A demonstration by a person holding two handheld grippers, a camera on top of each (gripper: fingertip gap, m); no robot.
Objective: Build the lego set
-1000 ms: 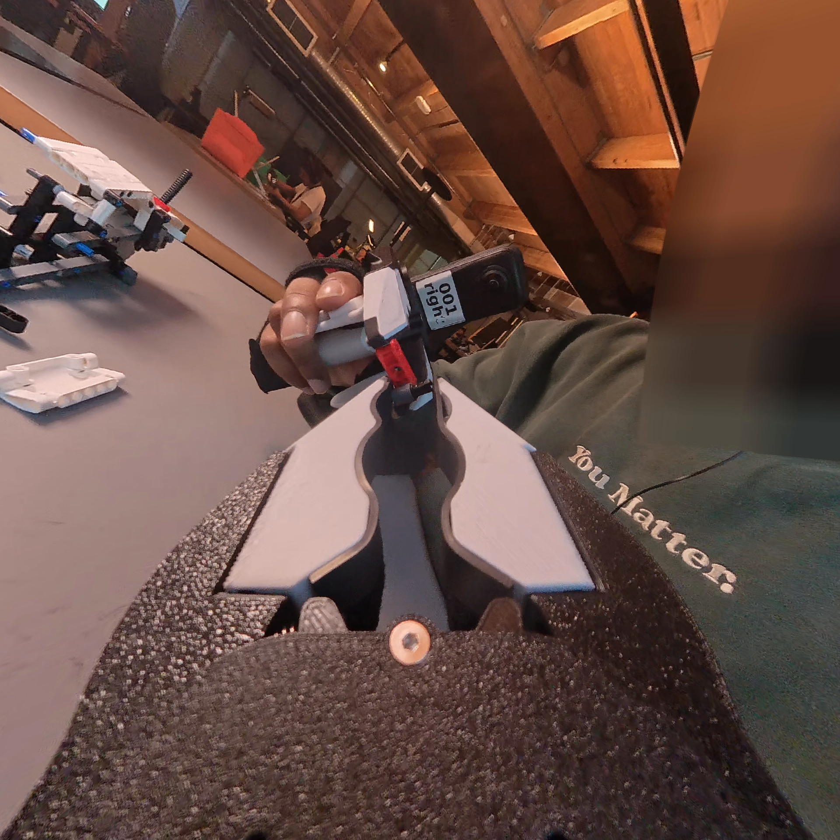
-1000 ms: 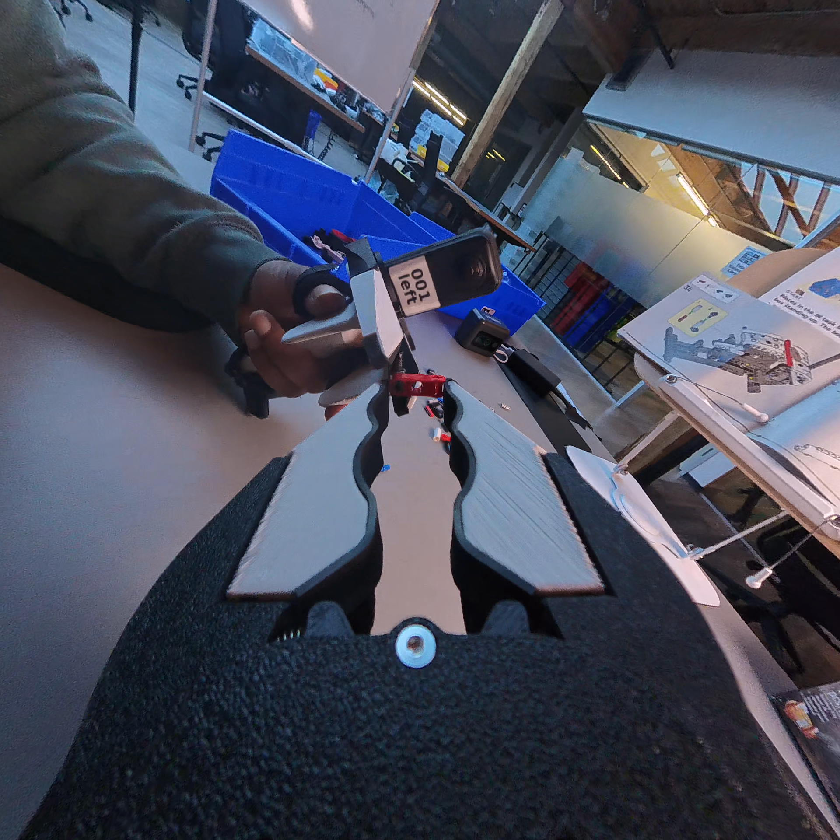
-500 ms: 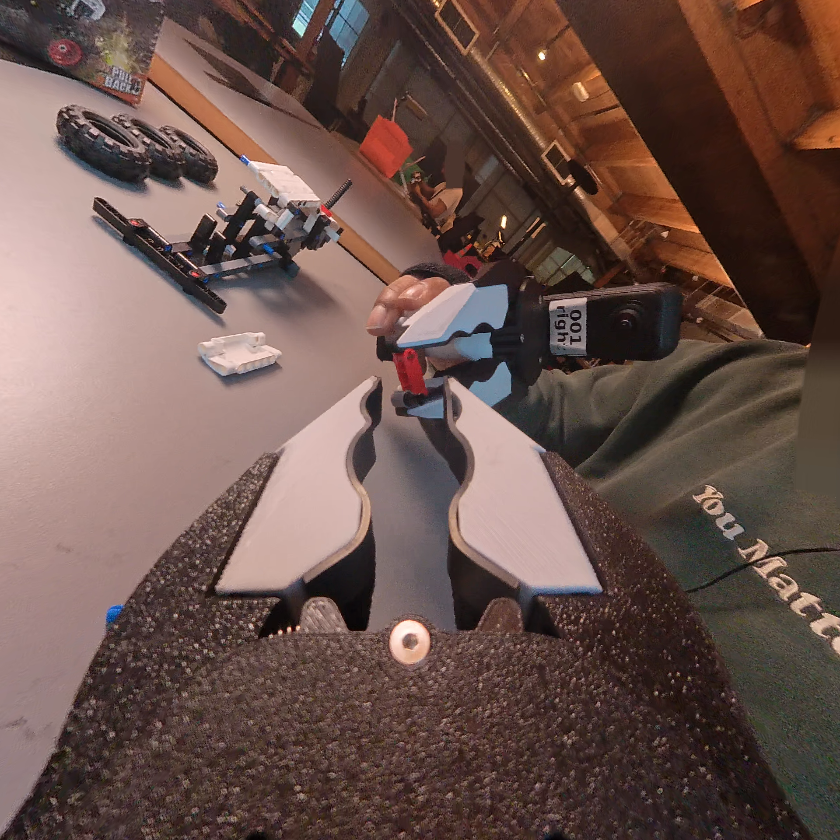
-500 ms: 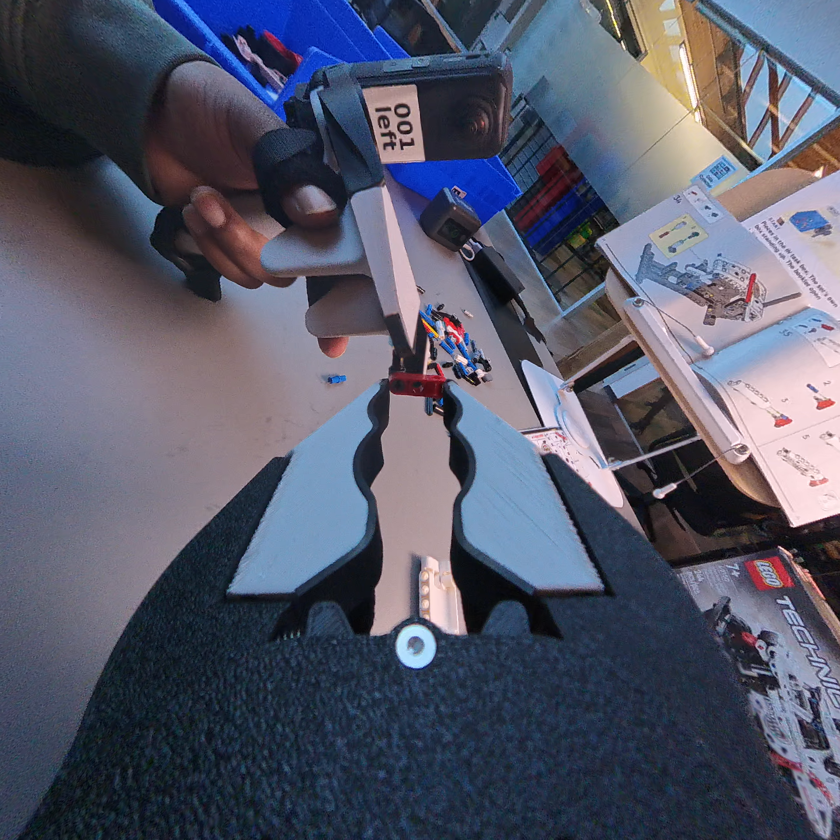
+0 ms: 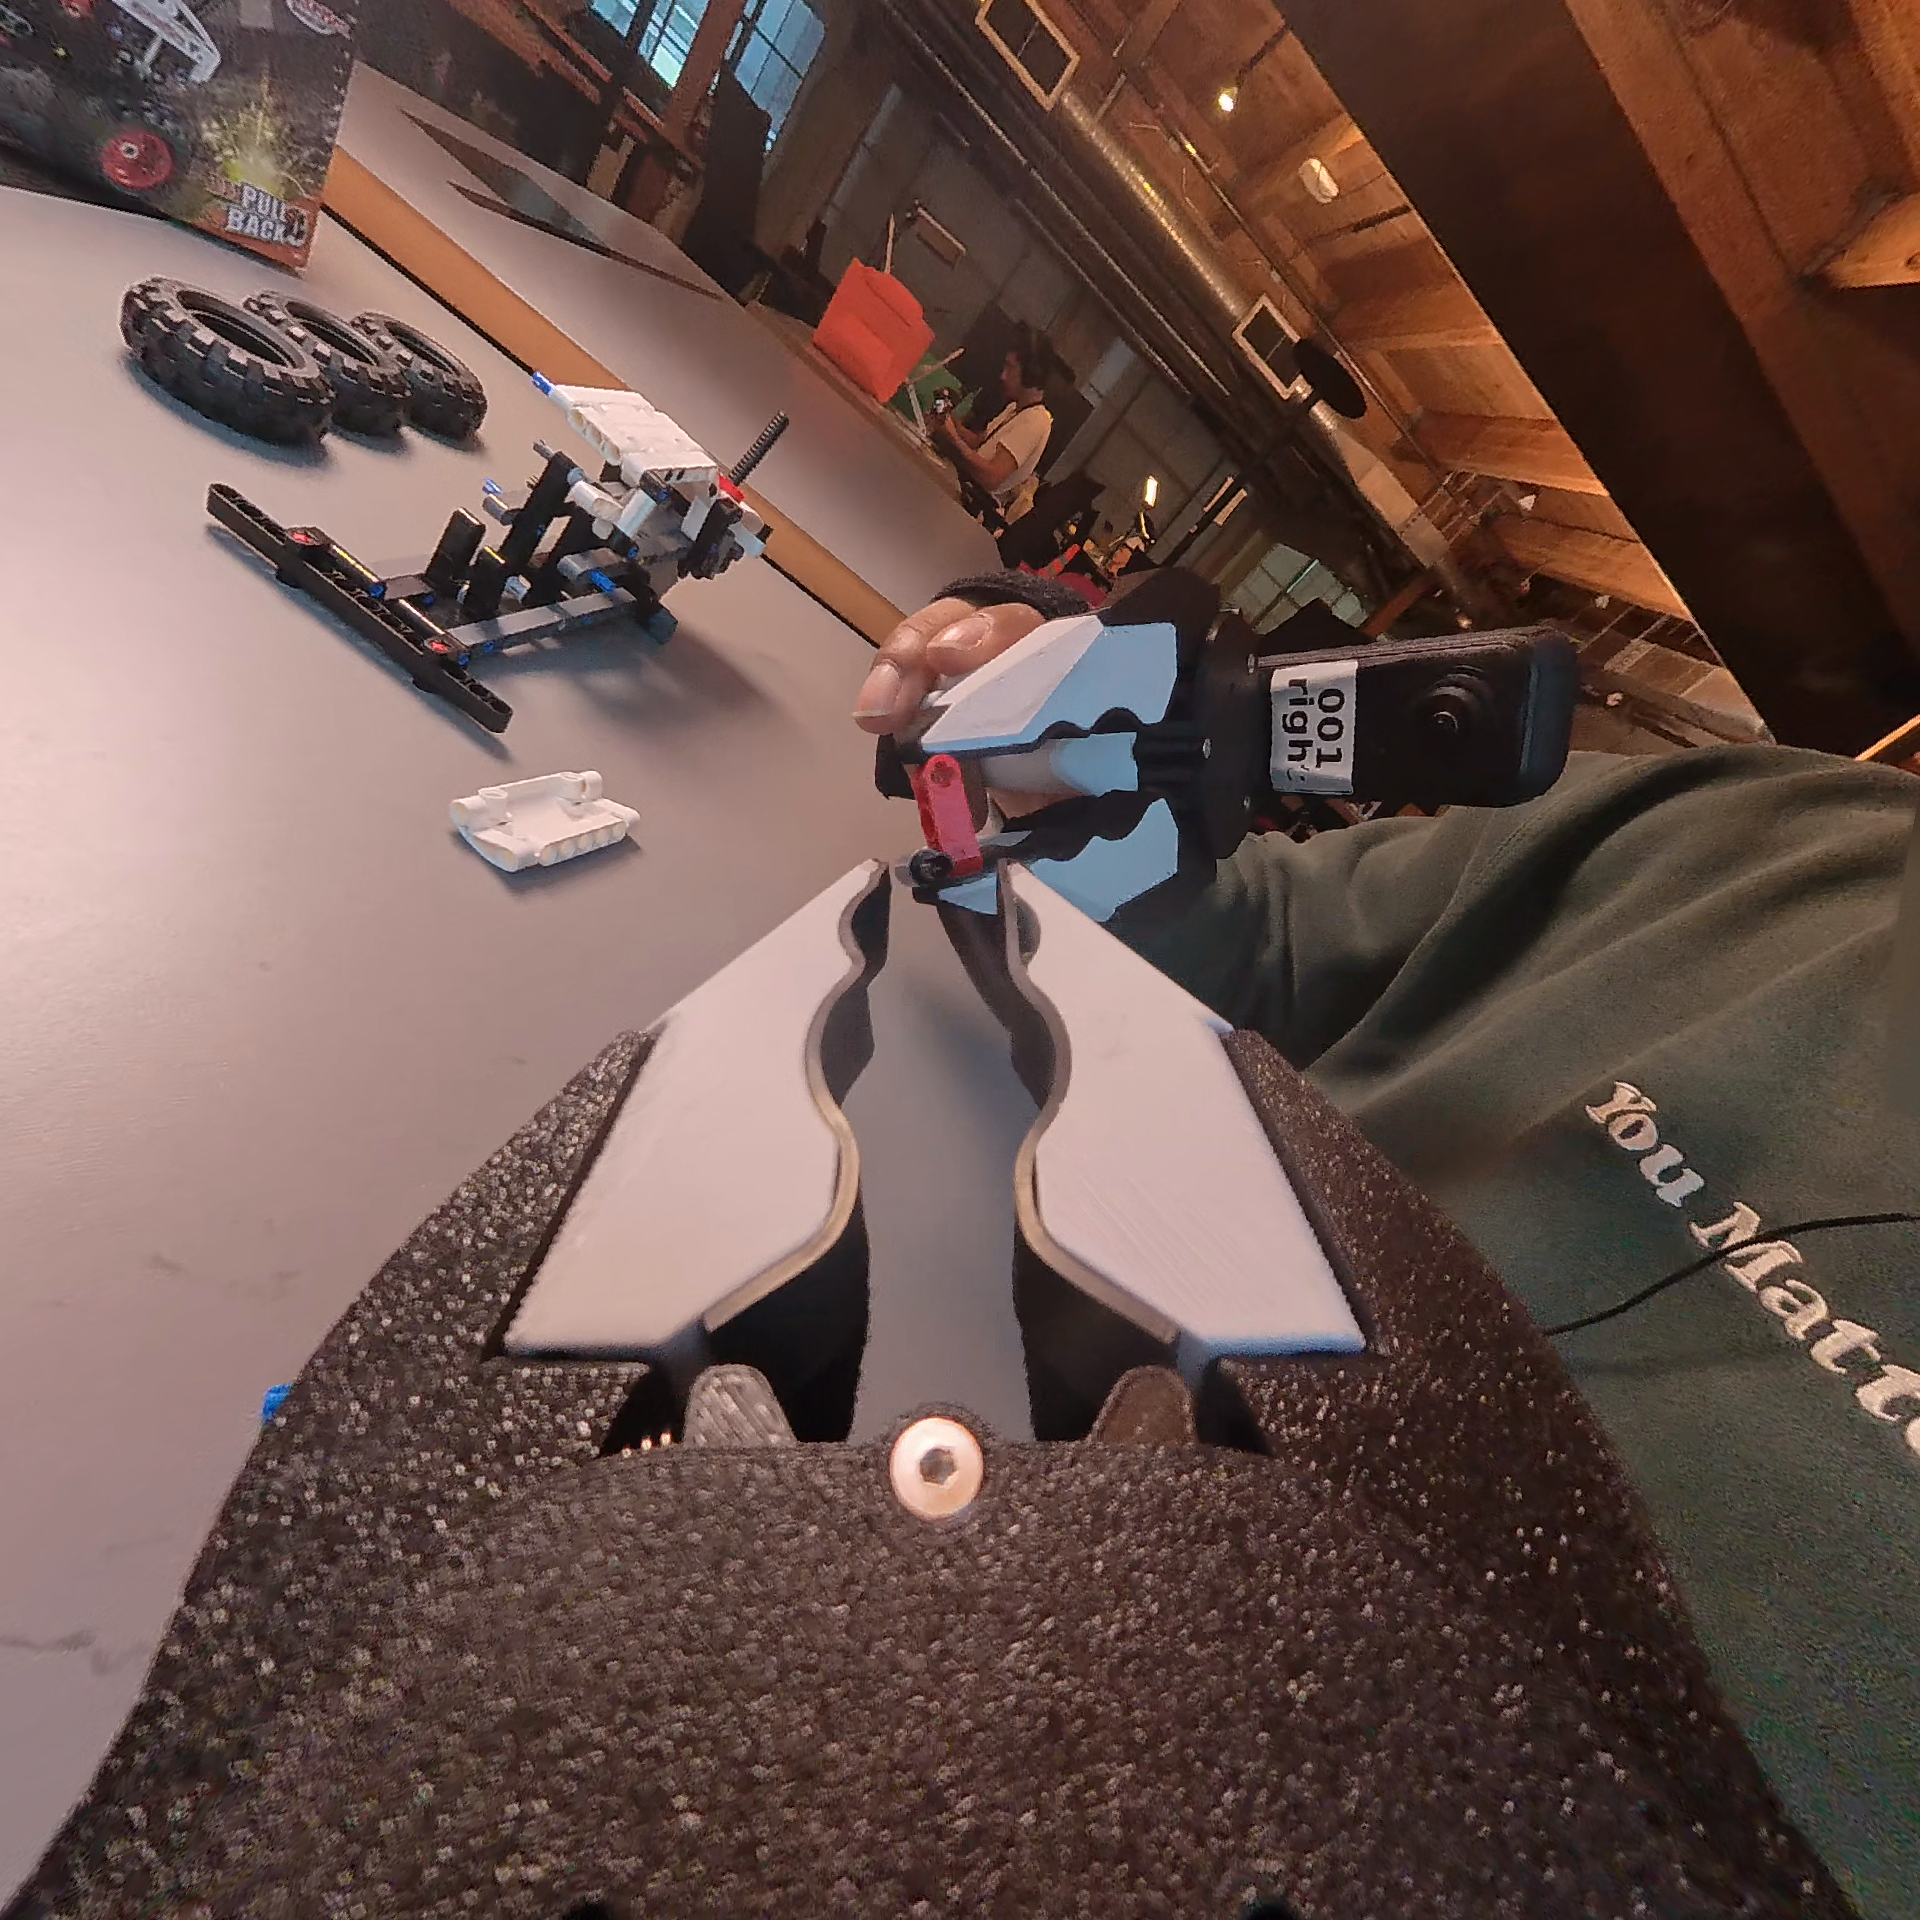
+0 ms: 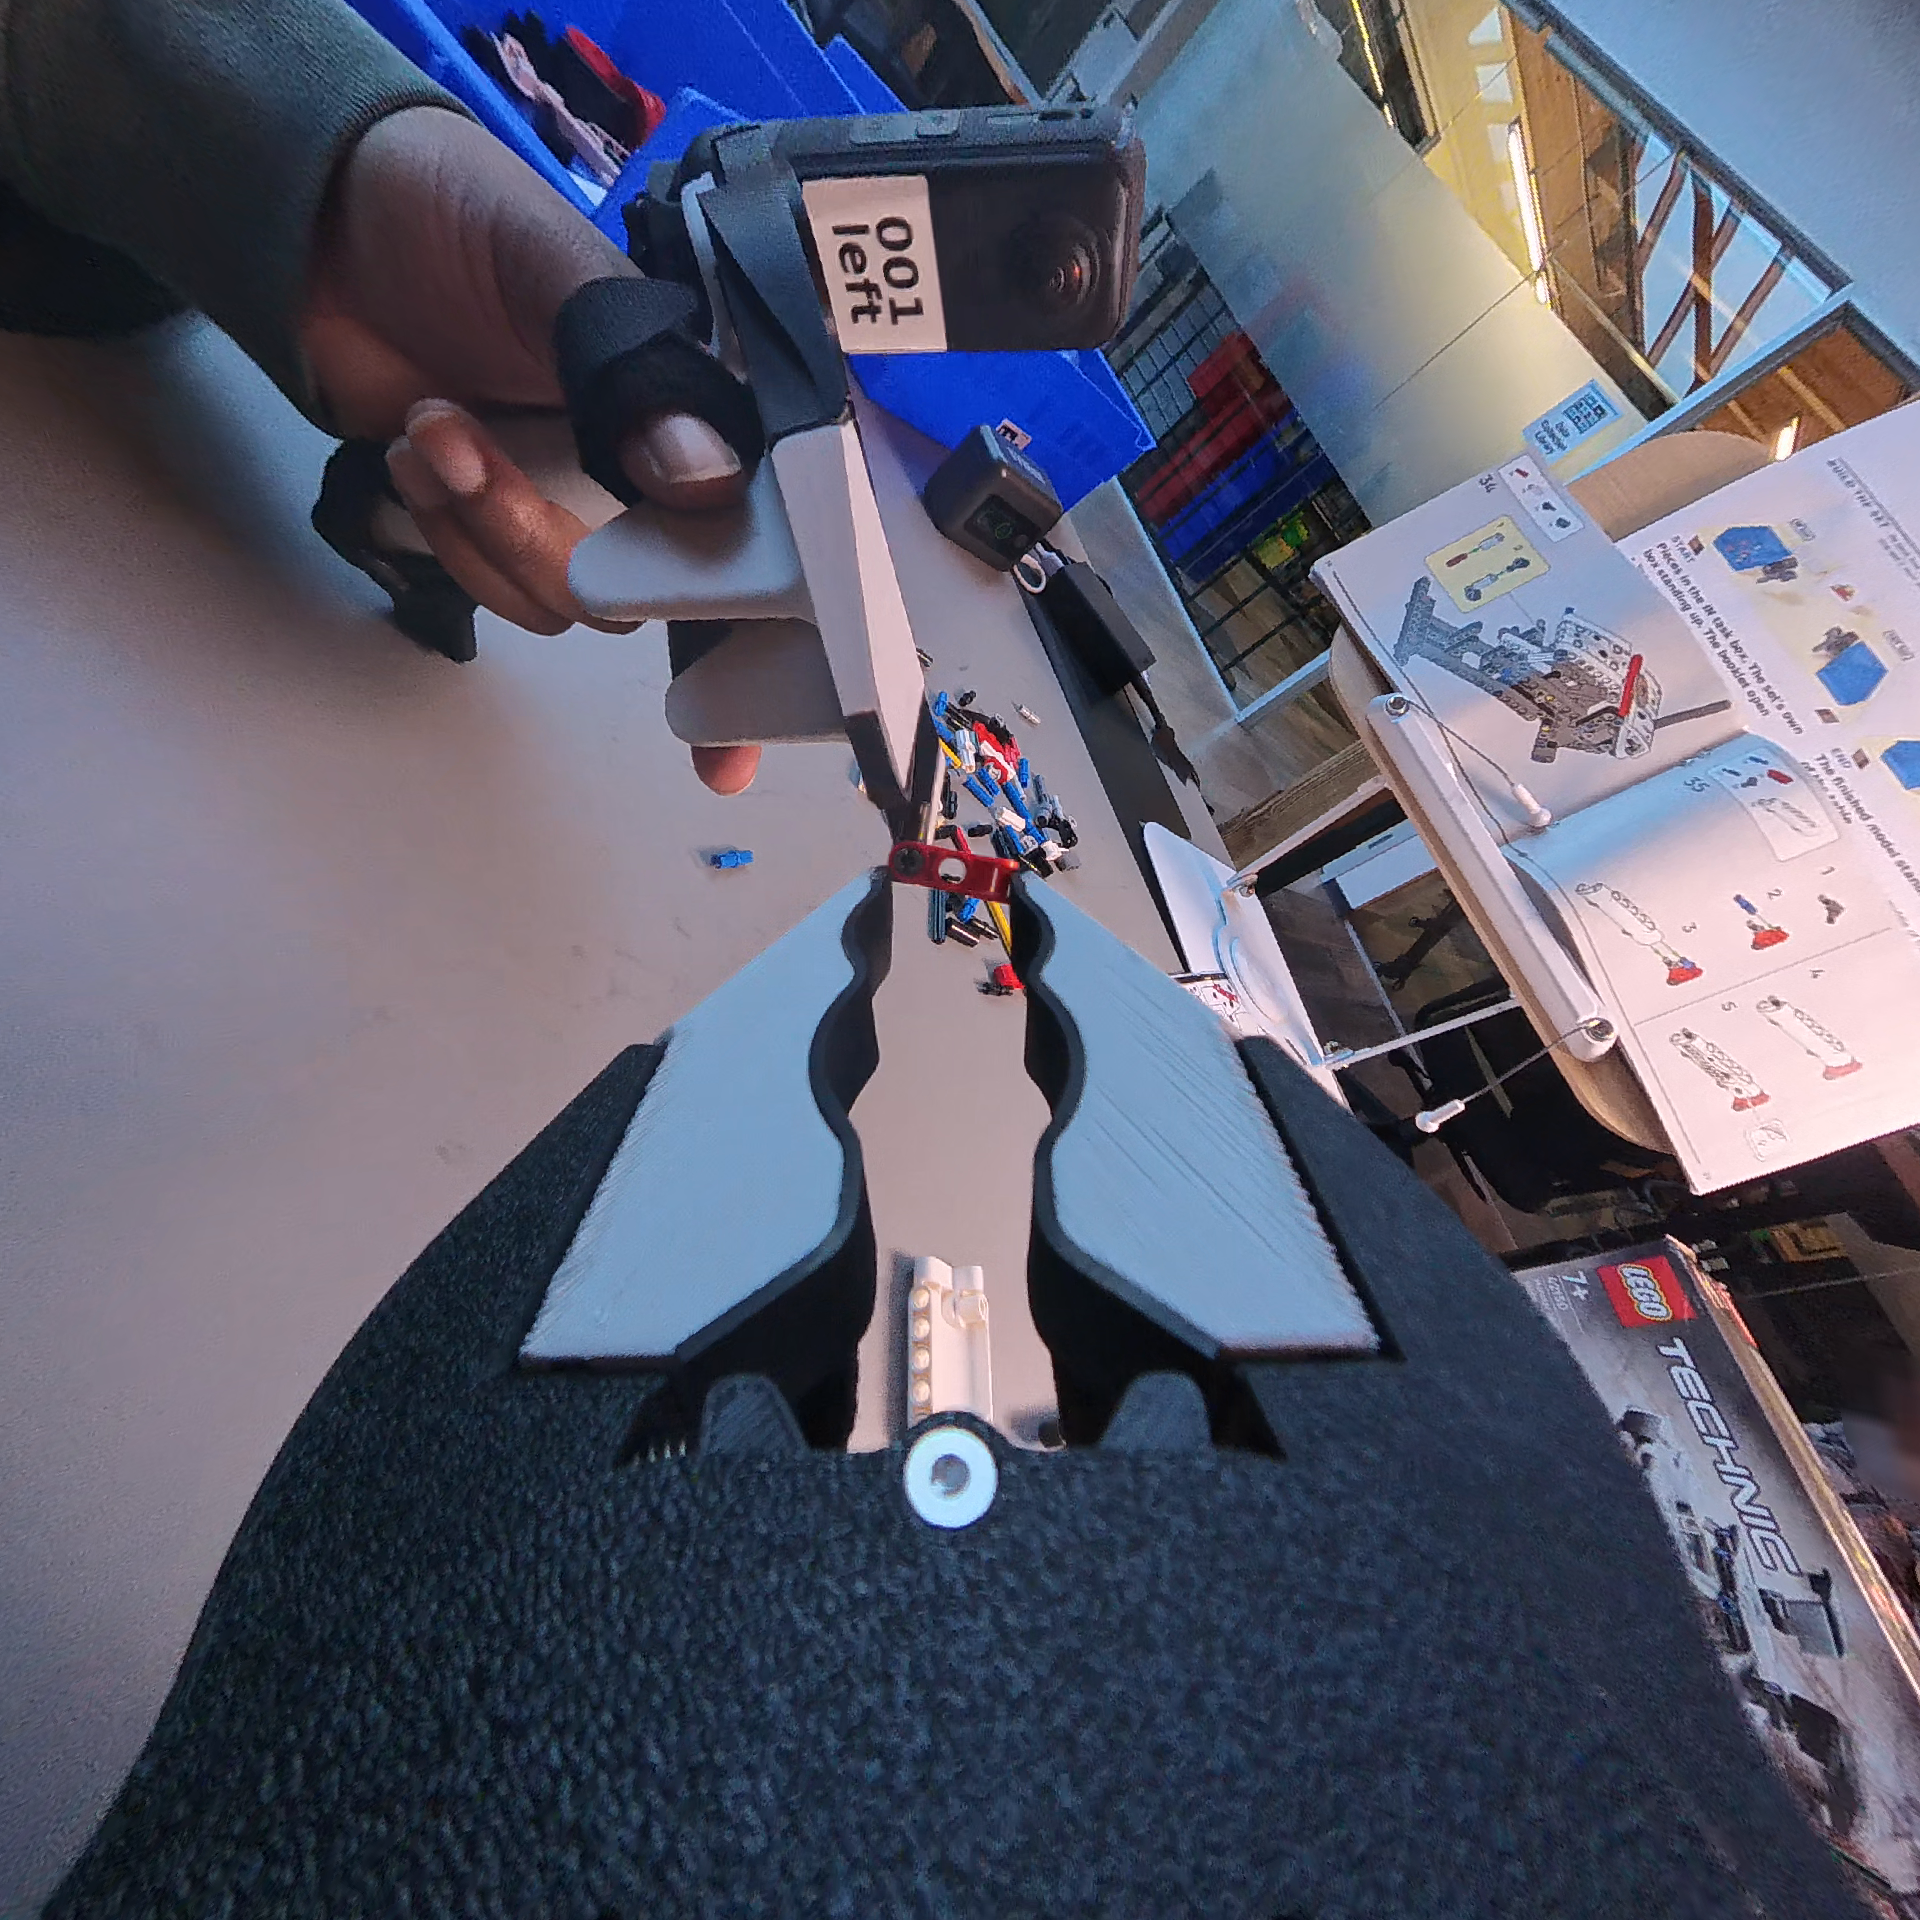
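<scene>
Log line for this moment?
right tongs: gripping small red plastic lego beam | left tongs: at its black-pin end, grip unclear | loose white lego panel on grey table

Both pictures are sharp up close and bend strongly at the edges, as a wide lens does. In the left wrist view warm orange lamps (image 5: 1226, 99) glow under the wooden ceiling, and the desk (image 5: 208, 1039) carries a pale sheen with soft shadows under the small parts. The right wrist view is cooler and bluish (daylight from the upper right), with yellow glare at the window (image 6: 1538, 156) and a hazy background.
</scene>
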